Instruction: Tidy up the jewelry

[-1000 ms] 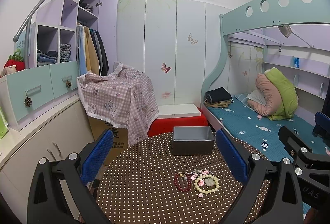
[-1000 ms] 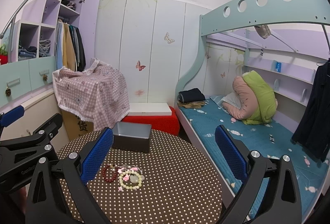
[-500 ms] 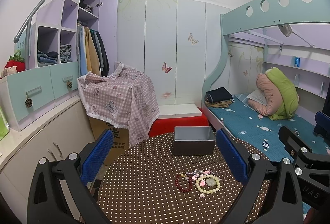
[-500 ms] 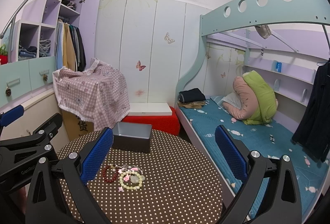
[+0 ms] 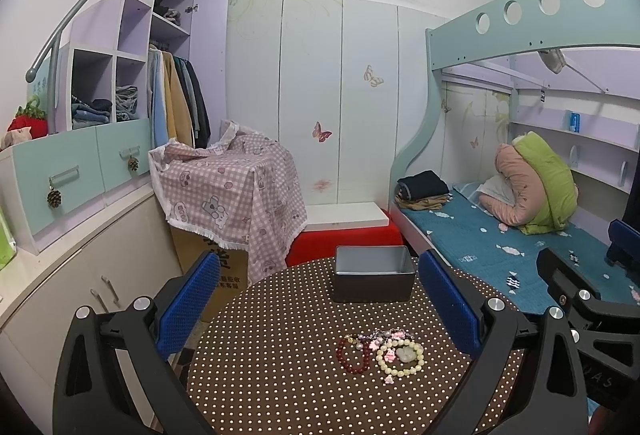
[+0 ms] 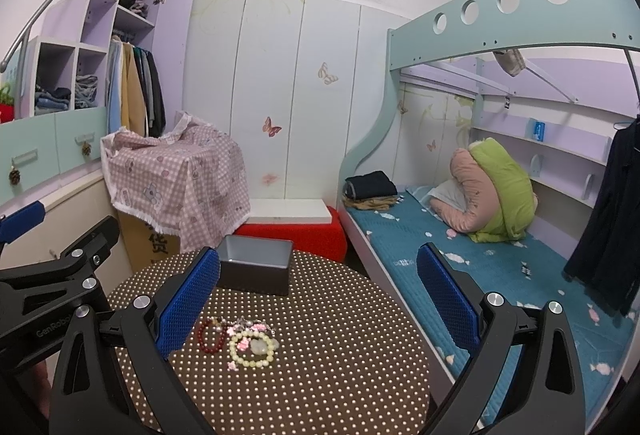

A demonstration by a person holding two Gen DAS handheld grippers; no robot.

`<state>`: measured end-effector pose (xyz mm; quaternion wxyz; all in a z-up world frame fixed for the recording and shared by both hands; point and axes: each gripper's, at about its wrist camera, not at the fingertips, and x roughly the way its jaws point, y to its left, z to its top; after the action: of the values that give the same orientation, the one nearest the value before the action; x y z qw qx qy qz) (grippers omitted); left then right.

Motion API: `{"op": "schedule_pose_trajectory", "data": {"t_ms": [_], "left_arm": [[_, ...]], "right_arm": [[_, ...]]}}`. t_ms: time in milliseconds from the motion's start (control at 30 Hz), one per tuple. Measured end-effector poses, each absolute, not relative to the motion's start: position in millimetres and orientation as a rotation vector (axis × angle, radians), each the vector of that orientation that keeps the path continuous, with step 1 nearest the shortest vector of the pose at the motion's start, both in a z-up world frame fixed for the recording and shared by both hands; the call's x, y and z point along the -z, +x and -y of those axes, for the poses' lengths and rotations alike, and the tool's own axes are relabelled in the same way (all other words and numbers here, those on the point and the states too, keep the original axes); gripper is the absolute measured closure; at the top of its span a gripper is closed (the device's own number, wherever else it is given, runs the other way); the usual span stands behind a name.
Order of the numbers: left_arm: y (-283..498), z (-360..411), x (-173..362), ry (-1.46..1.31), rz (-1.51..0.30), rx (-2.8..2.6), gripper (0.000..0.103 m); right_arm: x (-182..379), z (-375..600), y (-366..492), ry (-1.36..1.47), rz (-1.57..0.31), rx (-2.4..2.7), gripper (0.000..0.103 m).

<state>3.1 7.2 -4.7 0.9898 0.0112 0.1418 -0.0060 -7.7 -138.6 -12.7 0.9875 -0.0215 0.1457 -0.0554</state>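
Both jaws spread, empty. We see the bracelet cluster — dark red bead loop (image 5: 353, 354), cream bead loop (image 5: 400, 357) — on the brown polka-dot round table (image 5: 280, 375), ahead of our left gripper (image 5: 318, 309), slightly right; left of our right gripper (image 6: 318, 309). Grey rectangular metal tin (image 5: 374, 273) beyond — left nearer.

left claw (image 5: 318, 311) agape above bracelets (image 5: 382, 353), tin (image 5: 374, 279) beyond

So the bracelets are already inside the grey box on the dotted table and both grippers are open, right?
Not quite. The bracelets lie on the dotted table in front of the grey box, not inside it, as the left wrist view shows. Both grippers, left and right, are open.
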Motion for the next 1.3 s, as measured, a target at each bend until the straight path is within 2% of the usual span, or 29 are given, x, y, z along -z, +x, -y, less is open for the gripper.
{"op": "schedule_pose_trajectory", "data": {"t_ms": [1300], "left_arm": [[22,0,13,0.045,-0.312,0.009,0.007]], "right_arm": [[28,147,11,-0.019,-0.325,0.109,0.007]]}}
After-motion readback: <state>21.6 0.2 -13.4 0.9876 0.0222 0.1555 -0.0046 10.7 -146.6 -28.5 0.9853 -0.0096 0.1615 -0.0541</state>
